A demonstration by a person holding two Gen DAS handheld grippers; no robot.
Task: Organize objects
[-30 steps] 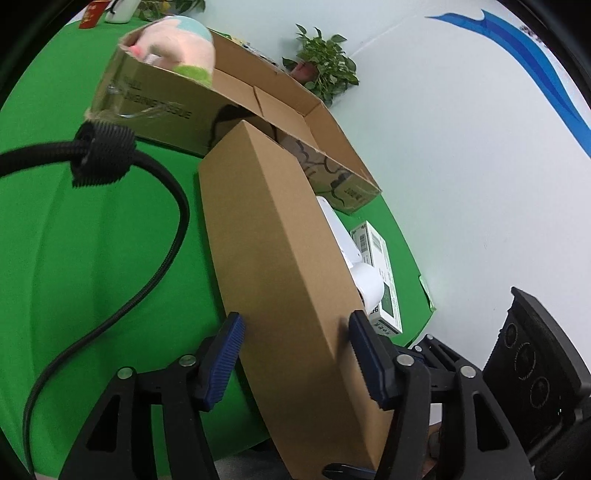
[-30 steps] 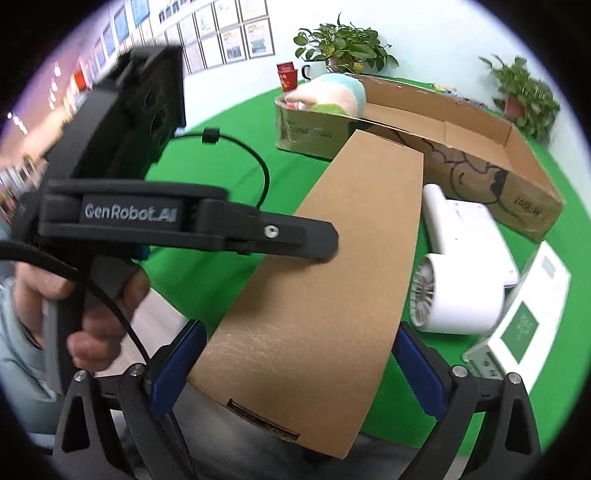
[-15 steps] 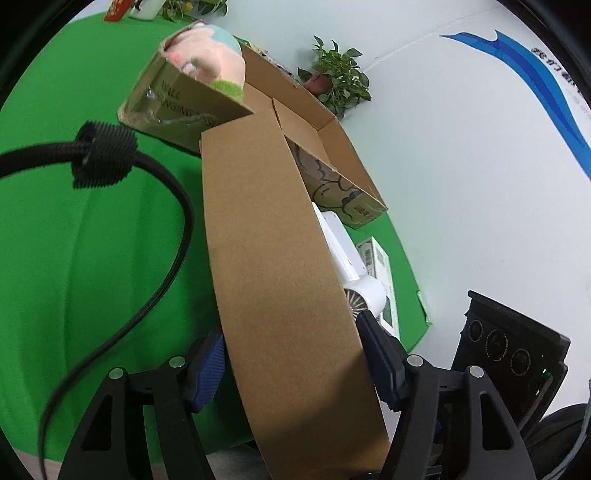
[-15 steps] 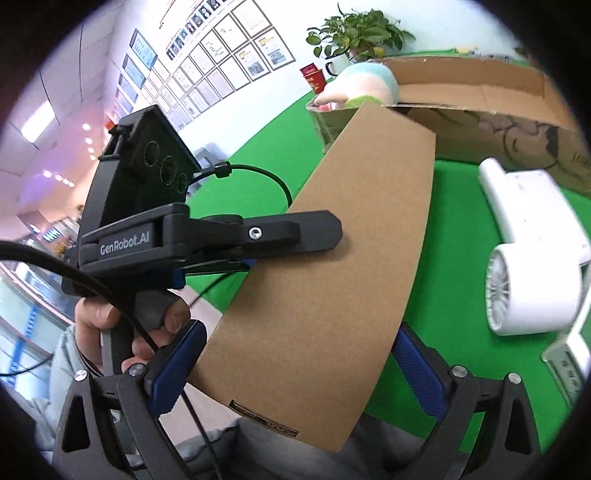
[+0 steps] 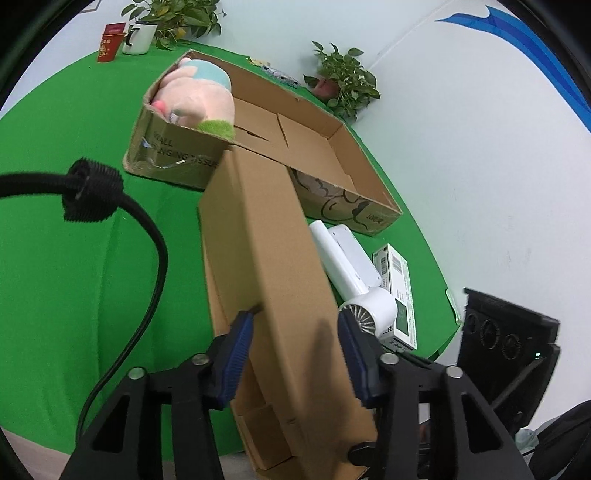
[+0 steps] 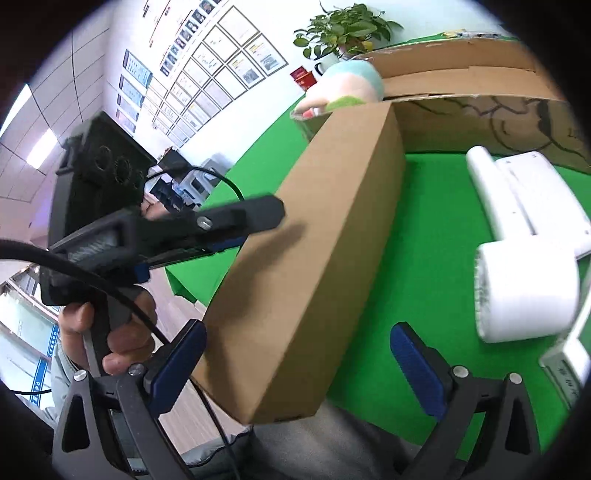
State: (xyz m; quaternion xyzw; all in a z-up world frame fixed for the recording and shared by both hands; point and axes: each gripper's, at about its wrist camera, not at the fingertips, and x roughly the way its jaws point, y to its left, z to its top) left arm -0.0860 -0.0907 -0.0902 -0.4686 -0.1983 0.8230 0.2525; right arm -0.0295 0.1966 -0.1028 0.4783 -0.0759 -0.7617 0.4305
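Note:
A long brown cardboard box (image 5: 266,258) hangs tilted over the near edge of the green table (image 5: 74,240), its far end toward the big open carton (image 5: 332,147). My left gripper (image 5: 297,354) is closing on the box's narrow face, and both blue pads touch its sides. In the right wrist view the left gripper (image 6: 258,229) clamps the long box (image 6: 314,240) from the left, with a hand on its handle. My right gripper (image 6: 295,369) is open under the box's near end; its left pad is against the box and its right pad stands apart.
A pink and teal plush toy (image 5: 199,96) lies in the carton's left end. A white hand-held fan (image 5: 354,266) and a white and green packet (image 5: 399,288) lie to the right of the long box. Potted plants (image 5: 343,81), a mug (image 5: 138,35) and a red cup stand at the table's far edge.
The long box has rolled from its wide face onto its narrow side and risen a little. The left jaws have narrowed onto it. The right gripper no longer spans the box.

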